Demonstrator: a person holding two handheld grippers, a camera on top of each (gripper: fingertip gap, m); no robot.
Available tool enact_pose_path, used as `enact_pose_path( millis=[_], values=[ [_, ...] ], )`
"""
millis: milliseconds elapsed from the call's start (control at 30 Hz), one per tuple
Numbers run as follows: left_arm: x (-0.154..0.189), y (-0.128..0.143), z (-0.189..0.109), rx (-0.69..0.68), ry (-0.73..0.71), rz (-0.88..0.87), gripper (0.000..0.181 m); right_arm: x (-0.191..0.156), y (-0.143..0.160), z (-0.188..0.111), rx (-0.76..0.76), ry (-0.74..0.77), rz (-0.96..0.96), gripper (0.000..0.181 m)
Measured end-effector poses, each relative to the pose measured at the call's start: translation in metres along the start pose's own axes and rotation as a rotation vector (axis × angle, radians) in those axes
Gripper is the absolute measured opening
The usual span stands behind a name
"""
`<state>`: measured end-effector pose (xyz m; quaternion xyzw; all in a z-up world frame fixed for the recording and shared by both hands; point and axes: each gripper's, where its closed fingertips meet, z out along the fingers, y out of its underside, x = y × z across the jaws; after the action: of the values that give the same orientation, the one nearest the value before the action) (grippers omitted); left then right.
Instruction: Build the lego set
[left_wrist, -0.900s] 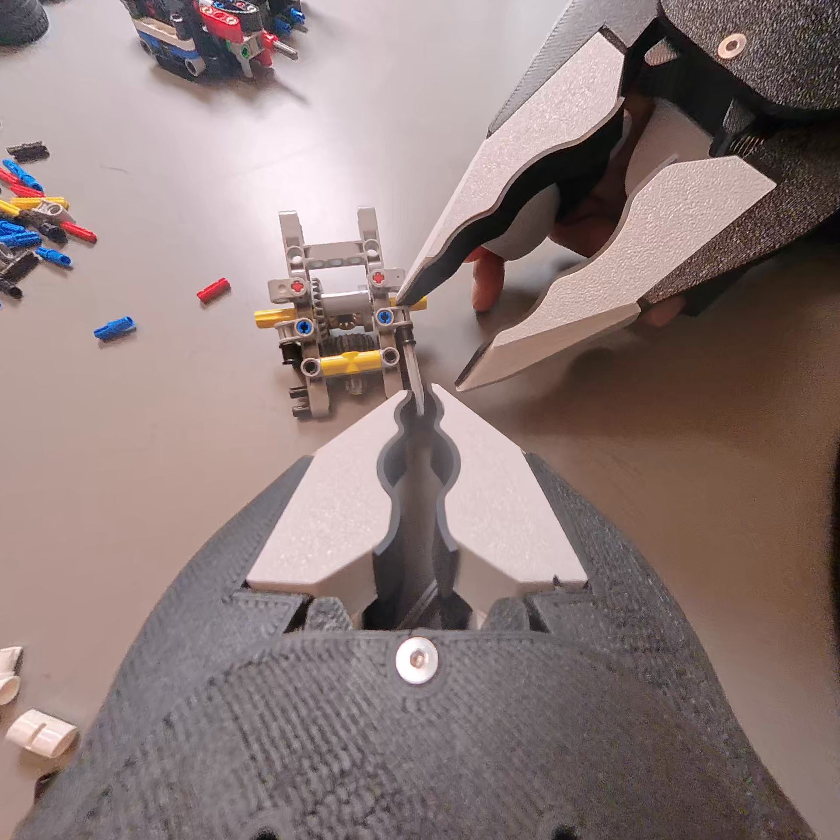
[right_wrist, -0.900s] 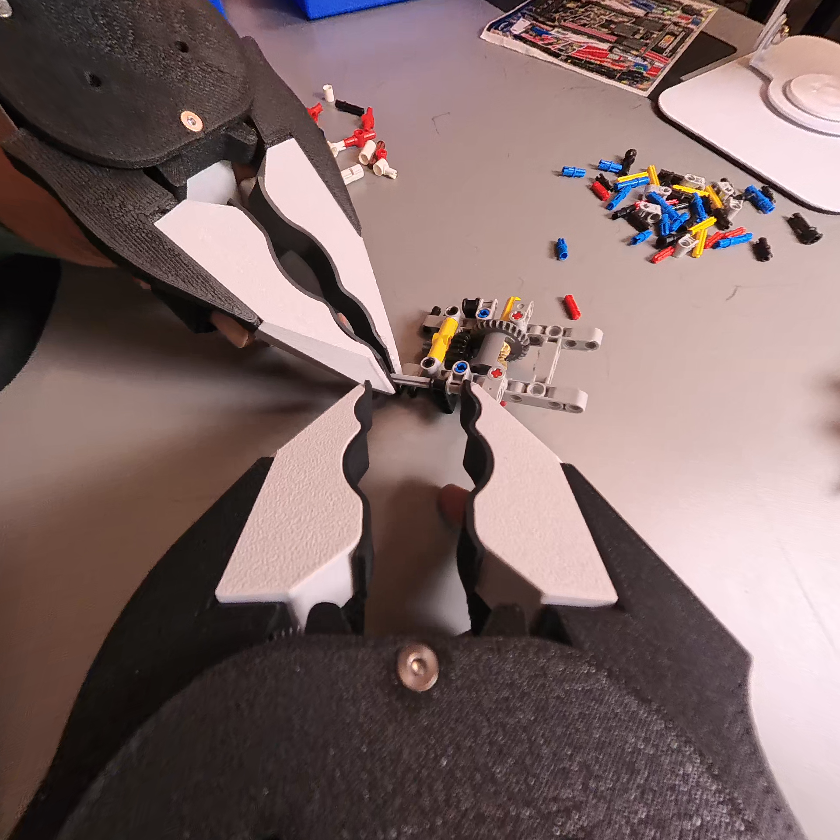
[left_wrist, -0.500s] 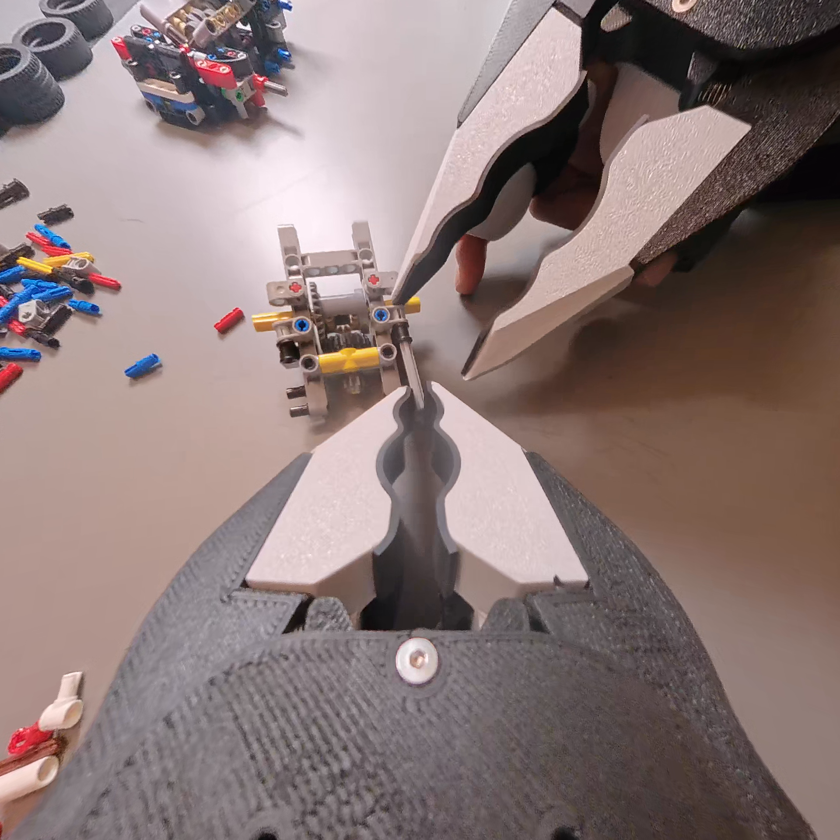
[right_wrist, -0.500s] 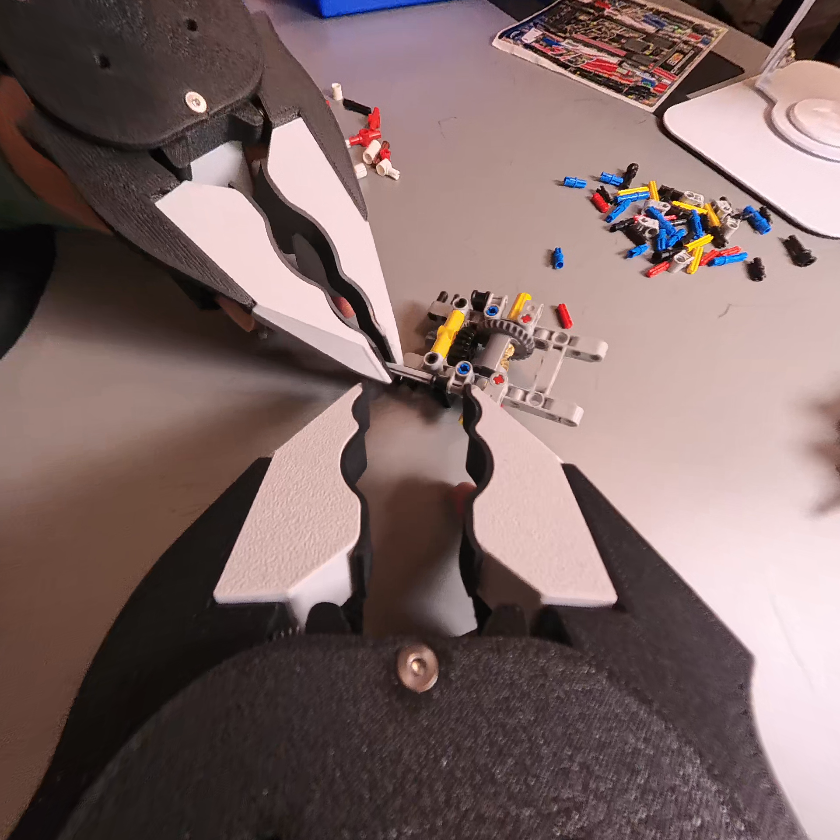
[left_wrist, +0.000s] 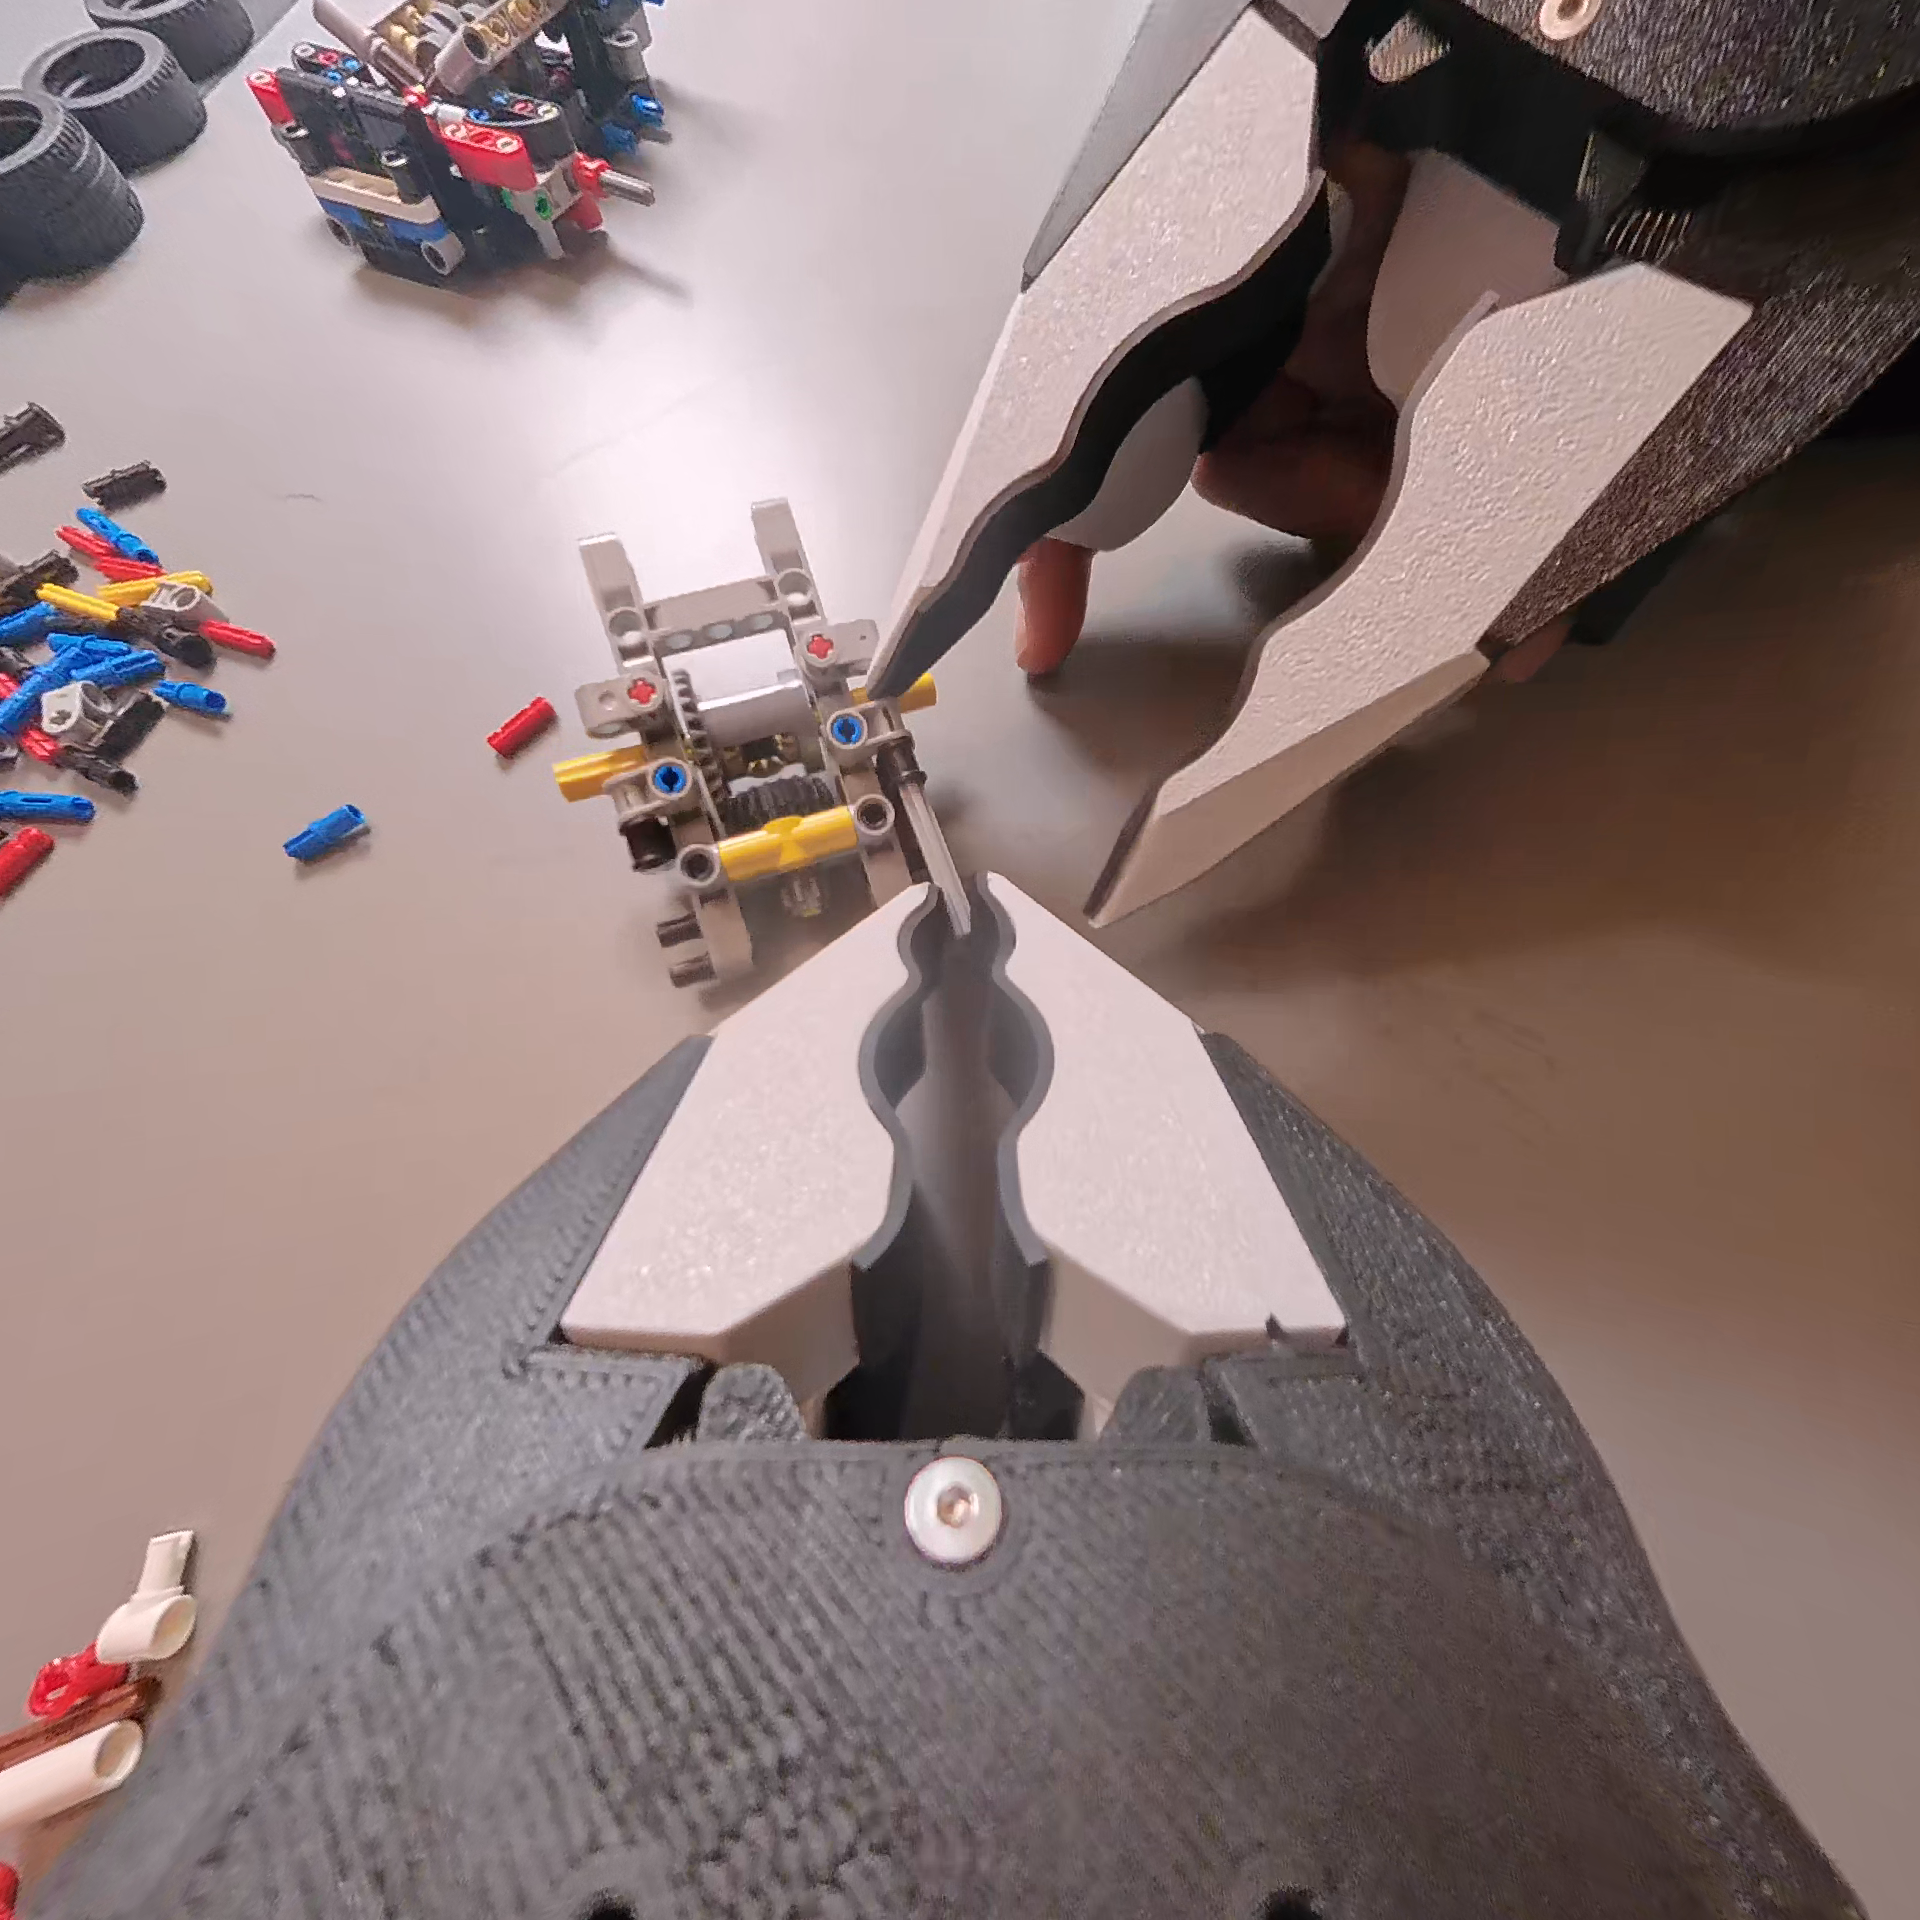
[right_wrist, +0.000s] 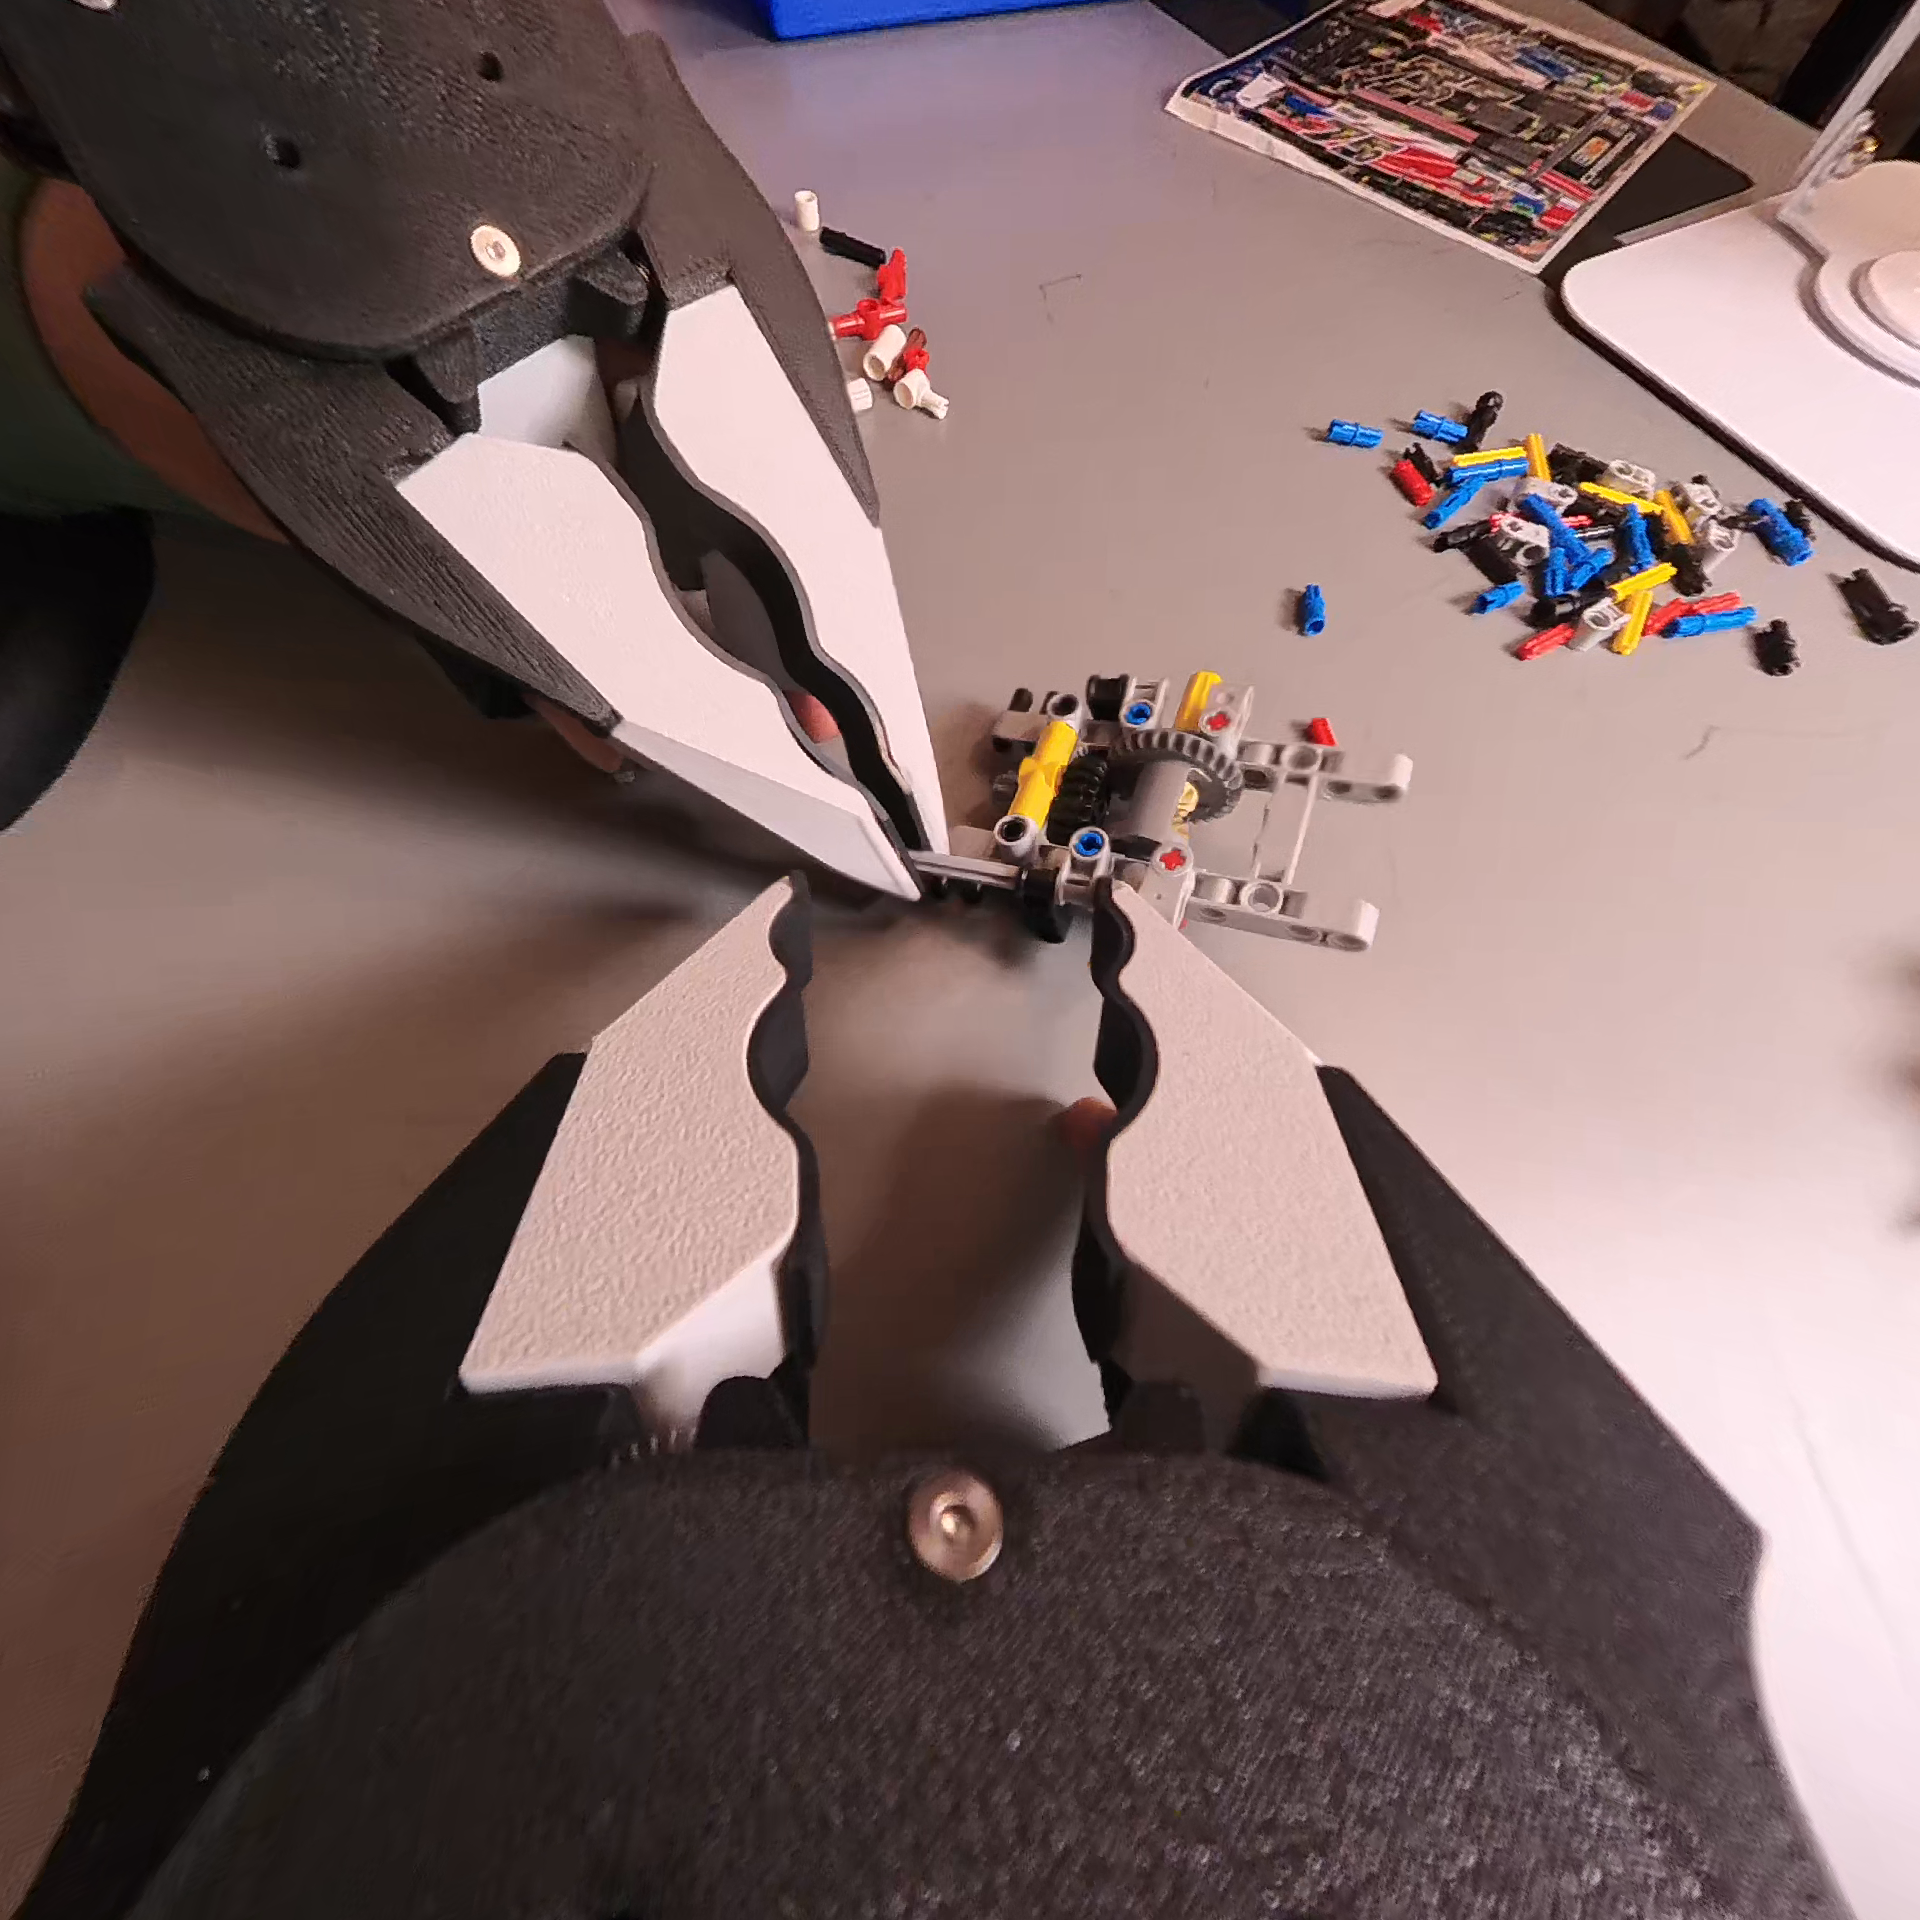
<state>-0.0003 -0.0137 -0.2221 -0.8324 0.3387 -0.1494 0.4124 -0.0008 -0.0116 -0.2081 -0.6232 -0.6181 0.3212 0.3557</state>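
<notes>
The left gripper (left_wrist: 958, 902) is clamped on a thin grey axle (left_wrist: 928, 831) entering the grey-and-yellow gear assembly (left_wrist: 743, 753) on the table (left_wrist: 416, 1091). The right gripper (right_wrist: 940, 904), fingers apart, touches it with 1 tip.

The right hand-held gripper (right_wrist: 943, 902) stands spread over the grey worktop (right_wrist: 1143, 436), its right fingertip touching the grey geared assembly (right_wrist: 1174, 800). The left hand-held gripper (right_wrist: 914, 847) is clamped on a thin grey axle (right_wrist: 961, 864) that seems to enter the assembly's near side. Loose coloured pins (right_wrist: 1600, 540) lie toward the far right edge, beside a white base (right_wrist: 1745, 343); an instruction sheet (right_wrist: 1444, 114) lies at the far edge.
</notes>
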Motion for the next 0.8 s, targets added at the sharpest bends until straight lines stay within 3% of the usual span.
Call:
enact_pose_path(
  millis=[800],
  values=[
    [-0.0055,-0.0022,0.0054,-0.014,0.012,0.040,0.000,0.0055,0.0034,-0.0002,-0.028,-0.022,-0.076,0.052]
  ],
)
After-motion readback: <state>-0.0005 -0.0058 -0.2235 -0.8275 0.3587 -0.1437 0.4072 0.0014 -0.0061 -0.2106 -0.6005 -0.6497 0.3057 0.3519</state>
